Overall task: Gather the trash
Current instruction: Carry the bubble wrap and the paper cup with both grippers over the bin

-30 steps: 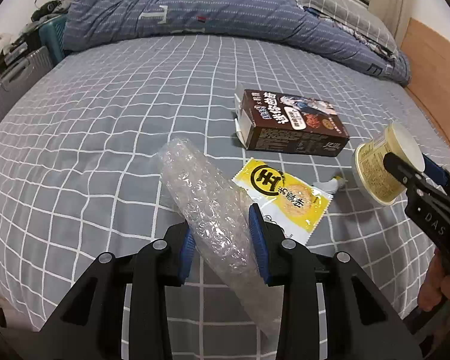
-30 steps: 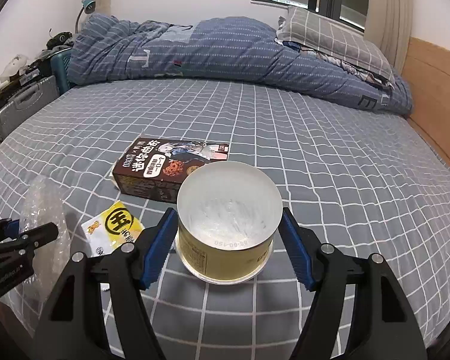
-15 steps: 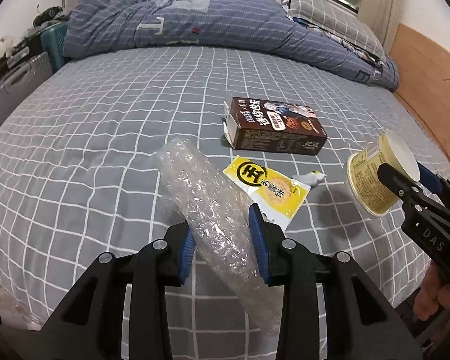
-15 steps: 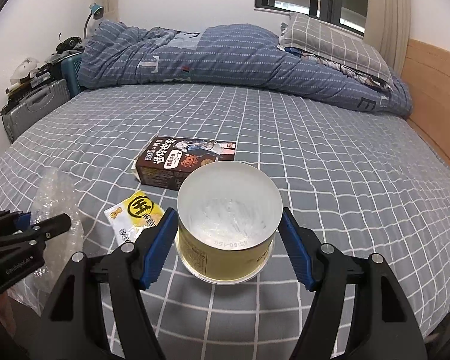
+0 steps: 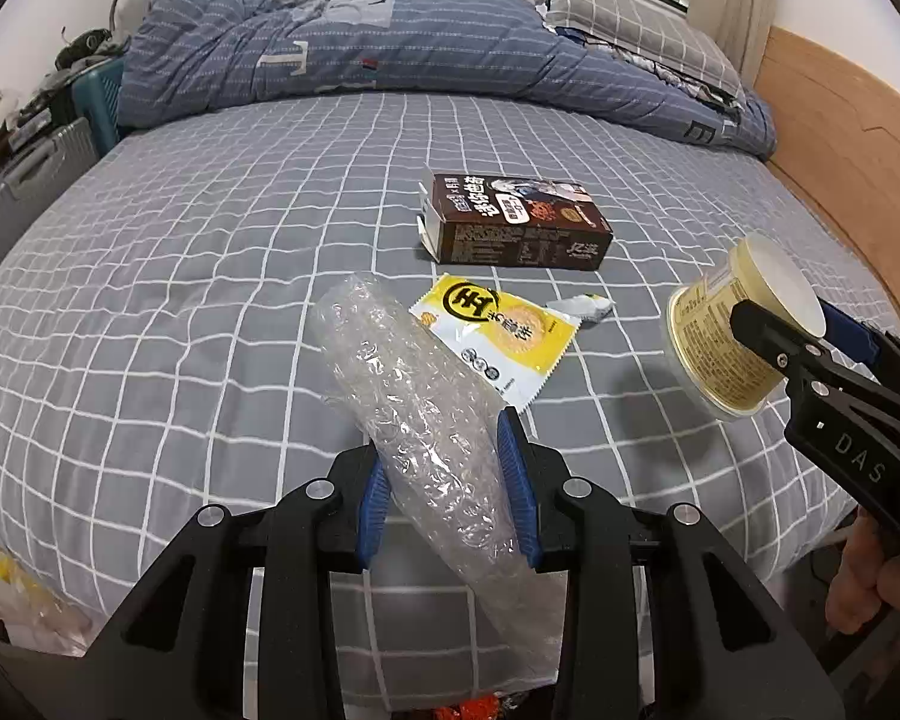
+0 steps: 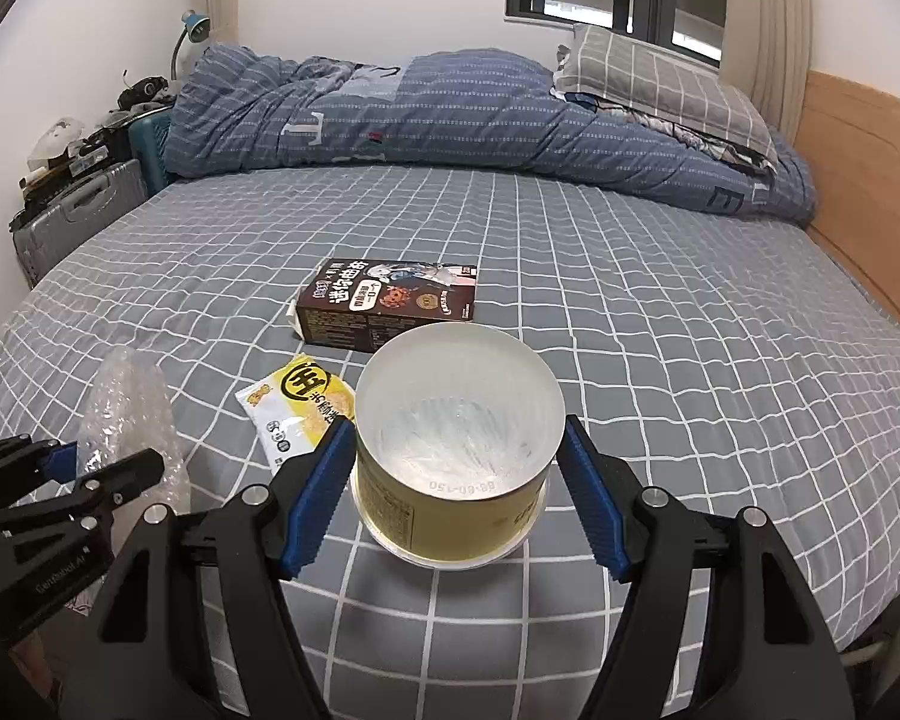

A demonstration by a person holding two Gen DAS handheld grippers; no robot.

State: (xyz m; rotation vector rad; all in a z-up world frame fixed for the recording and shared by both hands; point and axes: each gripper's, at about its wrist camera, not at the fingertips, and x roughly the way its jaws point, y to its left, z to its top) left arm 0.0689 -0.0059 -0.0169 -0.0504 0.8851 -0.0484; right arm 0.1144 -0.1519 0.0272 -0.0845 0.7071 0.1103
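Observation:
My left gripper (image 5: 447,480) is shut on a roll of clear bubble wrap (image 5: 408,396), held above the near edge of the bed; the roll also shows in the right wrist view (image 6: 129,420). My right gripper (image 6: 456,474) is shut on a yellow plastic cup (image 6: 456,450), bottom facing the camera; the cup also shows in the left wrist view (image 5: 732,336). On the grey checked bed sheet (image 5: 210,276) lie a brown carton (image 5: 519,222), a yellow snack wrapper (image 5: 492,336) and a small crumpled white wrapper (image 5: 588,306).
A rolled blue duvet (image 6: 450,114) and a checked pillow (image 6: 660,84) lie at the far end of the bed. A wooden headboard (image 6: 870,180) runs along the right. Suitcases (image 6: 72,216) stand at the left. A bag with trash (image 5: 30,612) shows at the lower left.
Both grippers have drawn back and up from the bed with their loads; the carton and wrappers look farther away. The floor and a bag at lower left have come into view.

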